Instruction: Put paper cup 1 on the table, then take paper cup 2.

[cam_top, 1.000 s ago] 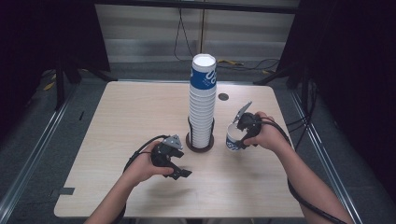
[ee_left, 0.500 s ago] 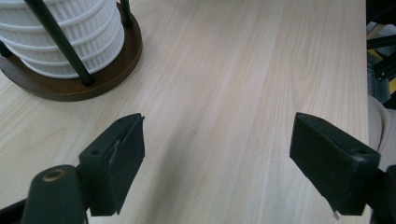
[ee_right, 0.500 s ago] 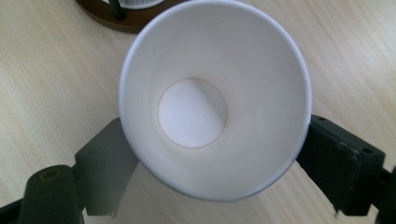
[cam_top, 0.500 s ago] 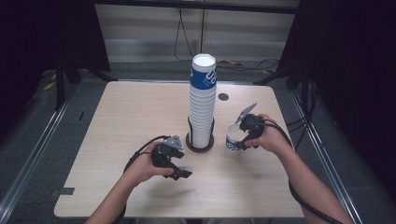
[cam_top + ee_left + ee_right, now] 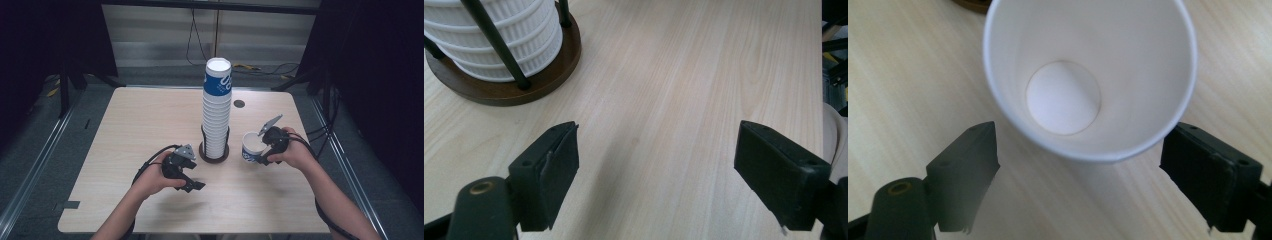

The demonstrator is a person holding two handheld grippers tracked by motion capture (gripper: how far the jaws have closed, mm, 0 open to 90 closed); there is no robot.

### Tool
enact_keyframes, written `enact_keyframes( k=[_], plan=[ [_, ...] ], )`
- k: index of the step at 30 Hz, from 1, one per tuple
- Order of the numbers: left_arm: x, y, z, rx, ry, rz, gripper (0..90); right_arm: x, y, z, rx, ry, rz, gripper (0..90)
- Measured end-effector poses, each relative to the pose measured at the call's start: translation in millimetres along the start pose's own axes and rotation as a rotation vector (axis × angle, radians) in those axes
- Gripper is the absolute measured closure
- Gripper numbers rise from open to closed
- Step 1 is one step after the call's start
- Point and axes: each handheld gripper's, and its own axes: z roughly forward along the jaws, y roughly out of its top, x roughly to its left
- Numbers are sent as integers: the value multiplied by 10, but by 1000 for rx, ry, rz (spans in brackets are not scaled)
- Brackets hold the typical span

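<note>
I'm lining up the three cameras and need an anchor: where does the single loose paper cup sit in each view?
High view: the paper cup stands right of centre, by the right gripper.
Left gripper view: not in it.
Right gripper view: the paper cup is at top centre, seen from above, beyond the open jaws.
Shared landmark: the brown holder base.

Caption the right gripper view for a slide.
Open right gripper poised over an upright, empty paper cup on the wooden table.
</note>
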Motion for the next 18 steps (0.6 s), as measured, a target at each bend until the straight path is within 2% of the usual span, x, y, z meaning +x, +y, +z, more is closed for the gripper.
enact_keyframes(
  k=[6, 8, 12, 16, 17, 18],
  plan=[
    [0, 35, -40, -9, 16, 0, 182, 39, -98, -53, 2, 7, -4, 146],
    [5, 39, -67, 7, 21, -2, 182, 59, -116, -60, 1, 15, 3, 146],
    [10, 54, -106, 7, 37, -7, 182, 90, -145, -69, 15, 29, -2, 147],
    [27, 80, -135, -6, 39, -8, 182, 141, -165, -91, 21, 47, -17, 149],
    [36, 86, -146, 5, 45, -3, 182, 156, -168, -99, 23, 51, -23, 151],
    [35, 92, -149, 2, 47, -16, 182, 170, -171, -105, 26, 49, -31, 154]
  ],
)
